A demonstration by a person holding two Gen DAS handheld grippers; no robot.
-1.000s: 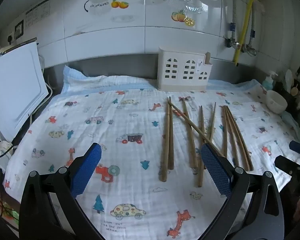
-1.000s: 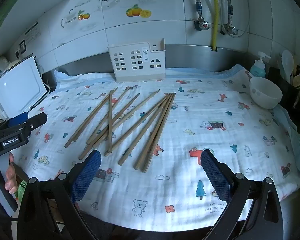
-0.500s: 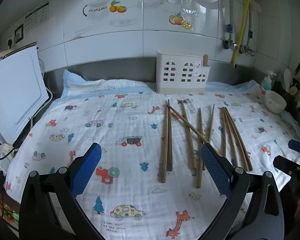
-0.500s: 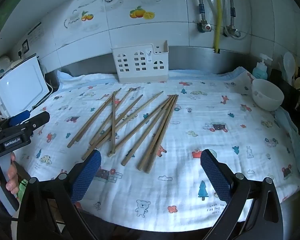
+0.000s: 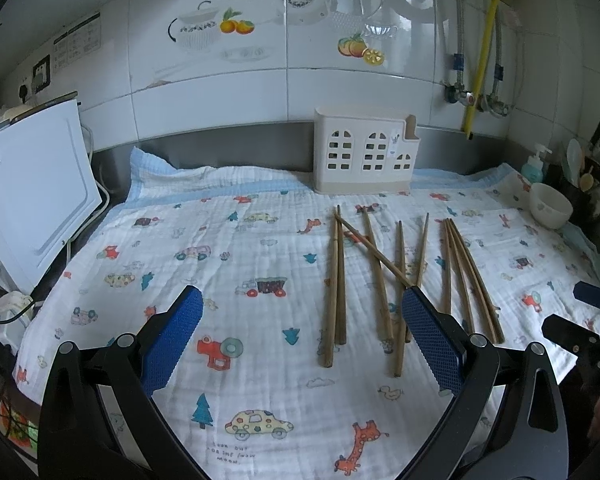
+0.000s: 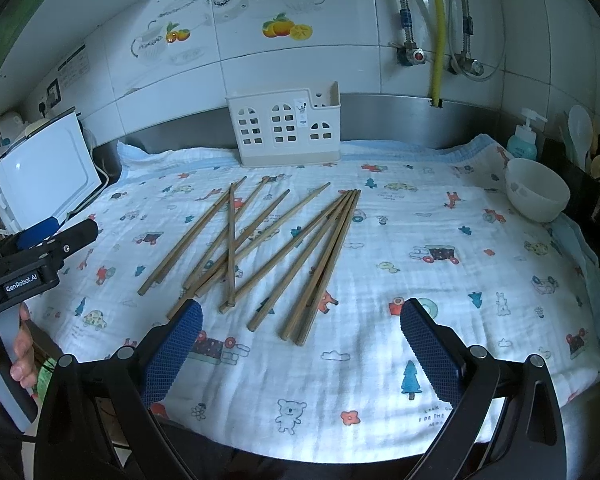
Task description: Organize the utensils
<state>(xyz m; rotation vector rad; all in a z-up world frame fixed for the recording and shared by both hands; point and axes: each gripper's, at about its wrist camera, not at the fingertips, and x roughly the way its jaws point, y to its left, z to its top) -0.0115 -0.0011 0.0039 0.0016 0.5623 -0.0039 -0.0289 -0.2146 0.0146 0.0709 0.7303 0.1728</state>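
On the printed cloth (image 6: pixel 380 280), well short of the white holder (image 6: pixel 286 132), chopsticks (image 6: pixel 316 260) lie loose and crossed while both the left gripper (image 5: pixel 302 336) and right gripper (image 6: pixel 300 350) hover wide open and empty, so pinching one may, I think, drag its neighbours.

Both wrist views face the wall, sharing the chopsticks (image 5: pixel 380 280).

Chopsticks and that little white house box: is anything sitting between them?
Nothing but bare printed cloth lies between the chopsticks and the white utensil holder; the right wrist view shows it best.
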